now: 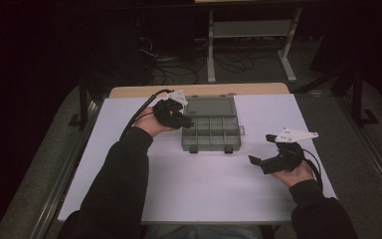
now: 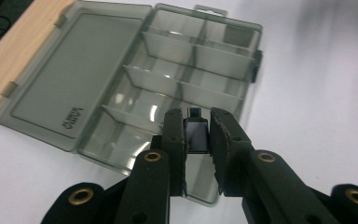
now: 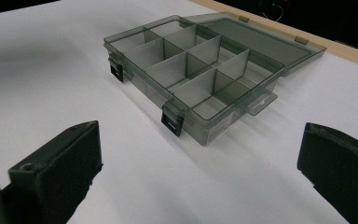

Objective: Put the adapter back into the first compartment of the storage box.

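Small black part held over the open box, not yet dropped in.

Left tool (image 2: pixel 197 135) is clenched on a black part (image 2: pixel 196 134), poised above the box (image 2: pixel 135 100) near its 9 o'clock end; compartments look bare, so the placing is left. Right tool (image 1: pixel 263 160) hangs released at 4 o'clock on the bench (image 1: pixel 204 199).
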The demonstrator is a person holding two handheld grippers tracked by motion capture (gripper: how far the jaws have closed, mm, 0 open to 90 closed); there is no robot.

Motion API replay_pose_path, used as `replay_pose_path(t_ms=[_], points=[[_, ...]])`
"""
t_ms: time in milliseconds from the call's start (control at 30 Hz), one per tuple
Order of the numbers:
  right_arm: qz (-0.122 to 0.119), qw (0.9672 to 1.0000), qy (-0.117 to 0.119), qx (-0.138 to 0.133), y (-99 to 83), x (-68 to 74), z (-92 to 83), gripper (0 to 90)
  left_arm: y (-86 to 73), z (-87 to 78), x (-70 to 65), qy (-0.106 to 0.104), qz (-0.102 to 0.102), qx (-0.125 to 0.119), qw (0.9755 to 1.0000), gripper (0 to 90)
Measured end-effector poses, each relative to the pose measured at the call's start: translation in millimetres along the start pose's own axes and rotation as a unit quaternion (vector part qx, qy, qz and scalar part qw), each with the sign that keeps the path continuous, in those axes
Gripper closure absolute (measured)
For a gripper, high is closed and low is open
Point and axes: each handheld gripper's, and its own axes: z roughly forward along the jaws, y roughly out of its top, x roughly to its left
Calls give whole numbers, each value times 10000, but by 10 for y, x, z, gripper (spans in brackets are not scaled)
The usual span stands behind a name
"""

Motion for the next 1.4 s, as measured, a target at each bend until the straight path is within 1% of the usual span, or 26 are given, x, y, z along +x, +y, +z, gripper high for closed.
replay_pose_path(t_ms=[33, 133, 267, 433, 500, 567, 700, 733, 800, 900, 967, 1067, 1133, 1233, 1400], points=[[0, 10000, 1, 3, 0, 0, 1, 0, 8, 1, 12, -2, 14, 30, 10000, 762], [-5, 10000, 7, 14, 0, 2, 5, 0, 27, 35, 55, 34, -19, -6, 10000, 762], [-2, 10000, 5, 9, -1, 0, 4, 0, 26, 69, 123, 120, -122, -6, 9999, 762], [-5, 10000, 16, 7, 0, 0, 4, 0, -14, 121, 207, 191, -279, -10, 9994, 763], [-8, 10000, 17, 10, 0, 0, 5, 0, -31, 141, 238, 193, -333, -25, 9993, 762], [-9, 10000, 16, 13, -1, 1, 6, 0, -51, 167, 276, 173, -434, -75, 9989, 762], [-9, 10000, 11, 15, -1, 0, 7, 0, -69, 207, 327, 235, -468, -2, 9986, 762], [-7, 10000, 10, 19, -1, 0, 7, 0, -78, 215, 339, 246, -498, -25, 9985, 762], [-6, 10000, 12, 23, -2, -1, 10, 0, -93, 225, 365, 252, -509, 4, 9984, 763], [-6, 10000, 17, 26, -3, -1, 12, 0, -132, 264, 415, 229, -524, -37, 9984, 762], [-2, 10000, 12, 22, -3, -1, 10, 0, -156, 290, 440, 239, -556, -112, 9981, 762], [1, 10000, 9, 34, -5, -3, 14, 0, -163, 329, 465, 261, -547, -178, 9980, 762], [2, 10000, 11, 39, -5, -4, 16, 0, -161, 353, 478, 273, -525, -178, 9981, 763], [-1, 10000, 16, 29, -4, -4, 14, 0, -172, 393, 492, 282, -550, -152, 9980, 762], [-4, 10000, 22, 27, -4, -3, 14, 0, -210, 495, 511, 238, -556, -18, 9982, 762]])
